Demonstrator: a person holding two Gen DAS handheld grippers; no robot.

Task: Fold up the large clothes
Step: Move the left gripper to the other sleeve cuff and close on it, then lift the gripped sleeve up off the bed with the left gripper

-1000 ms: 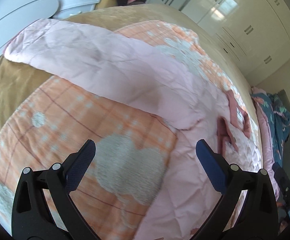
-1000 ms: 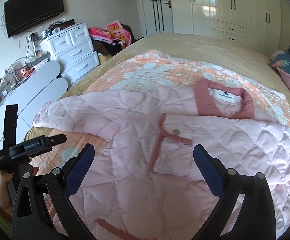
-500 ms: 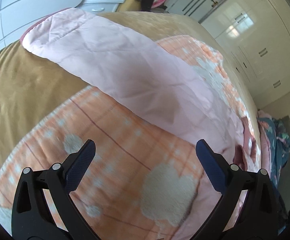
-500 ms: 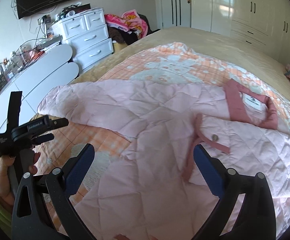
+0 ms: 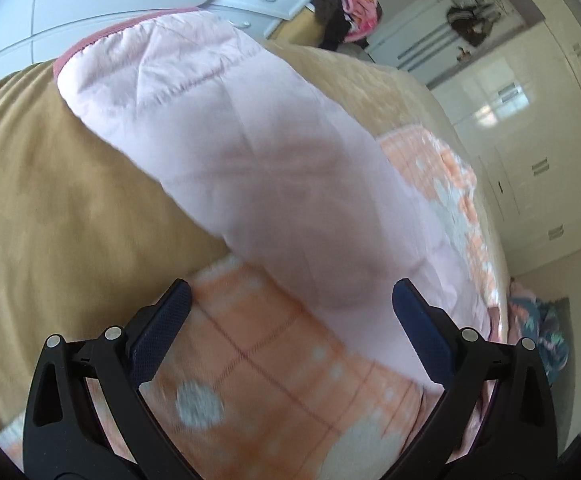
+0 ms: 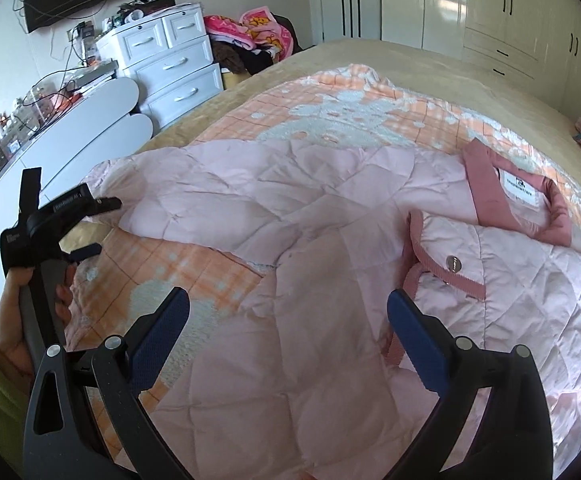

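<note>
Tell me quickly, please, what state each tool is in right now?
Left tool: open, holding nothing, over the jacket sleeve.
Right tool: open, holding nothing.

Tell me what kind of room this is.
Most likely a home bedroom: a wide bed under a tan bedspread, tall white built-in wardrobes behind it, and a white plastic drawer chest beside it.

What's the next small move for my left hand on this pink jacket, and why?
Probably ease the open left tongs forward to the sleeve's cuff and pinch it: the sleeve lies stretched out flat, unfolded, and the tongs hold nothing.
</note>
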